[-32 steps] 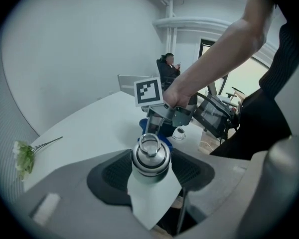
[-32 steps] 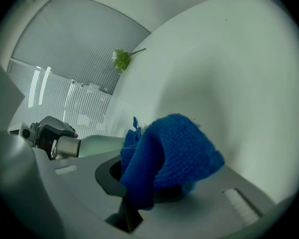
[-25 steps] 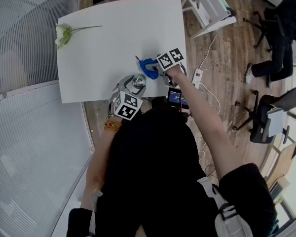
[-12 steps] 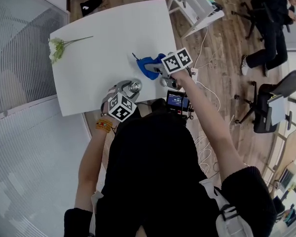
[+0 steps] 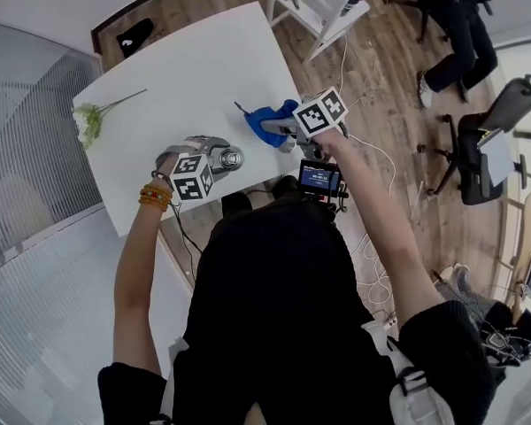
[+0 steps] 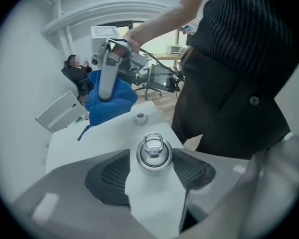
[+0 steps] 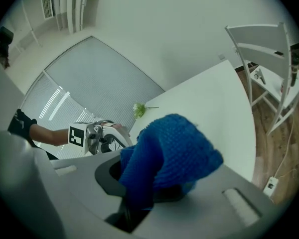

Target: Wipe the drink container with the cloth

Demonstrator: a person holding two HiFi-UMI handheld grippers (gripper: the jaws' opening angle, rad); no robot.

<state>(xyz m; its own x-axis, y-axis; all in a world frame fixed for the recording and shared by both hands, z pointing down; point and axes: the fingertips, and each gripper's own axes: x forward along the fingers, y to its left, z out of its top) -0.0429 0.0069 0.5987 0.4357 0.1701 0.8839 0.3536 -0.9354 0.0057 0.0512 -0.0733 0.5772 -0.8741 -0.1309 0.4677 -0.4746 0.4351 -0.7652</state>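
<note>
White table [image 5: 203, 69], and we reach both arms forward over its near edge. Our left gripper [image 6: 150, 172] is clenched round the metal bottle [image 6: 153, 152] at that edge. Our right gripper [image 7: 154, 183], wrist raised, pinches the bunched blue cloth [image 7: 169, 148] near the bottle, not touching it.

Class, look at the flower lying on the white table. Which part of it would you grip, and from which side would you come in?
Grip the flower by its thin stem, not the soft bloom. It lies flat on the table, so come from above with the jaws across the stem, probably near its bare end, which points toward the table's middle.
</note>
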